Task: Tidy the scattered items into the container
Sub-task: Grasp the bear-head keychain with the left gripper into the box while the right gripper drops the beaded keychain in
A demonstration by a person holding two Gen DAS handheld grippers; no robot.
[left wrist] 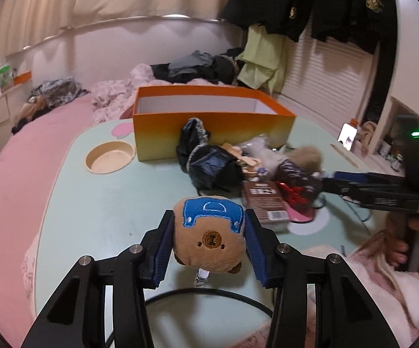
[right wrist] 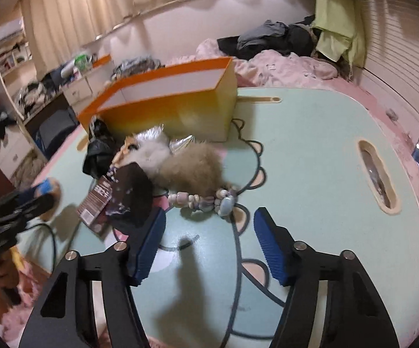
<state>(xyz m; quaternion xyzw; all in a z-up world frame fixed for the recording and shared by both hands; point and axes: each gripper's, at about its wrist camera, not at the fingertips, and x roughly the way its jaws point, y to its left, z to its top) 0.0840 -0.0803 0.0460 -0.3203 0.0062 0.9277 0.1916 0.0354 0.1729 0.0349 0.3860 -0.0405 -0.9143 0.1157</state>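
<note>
**Op:** Bedroom clutter all round, green lap table (left wrist: 99, 203) on the bed was the work surface. I had the left gripper (left wrist: 209, 226) clamped on the bear plush (left wrist: 209, 240), pads pressing both its sides, near the table's front edge. Orange box (left wrist: 209, 133) sat at the far side, nothing visible inside.

**Eng:** Risk?

**Op:** Plush was soft and round, its clip (left wrist: 200, 275) dangling. I judged it could squirm out on the carry.

**Eng:** Right side?

**Op:** Right gripper (right wrist: 209, 240) was open, holding nothing, bead string (right wrist: 200, 200) just ahead of it. Beads lay against the fur pompom (right wrist: 192, 168), so I figured a grab could drag both.
</note>
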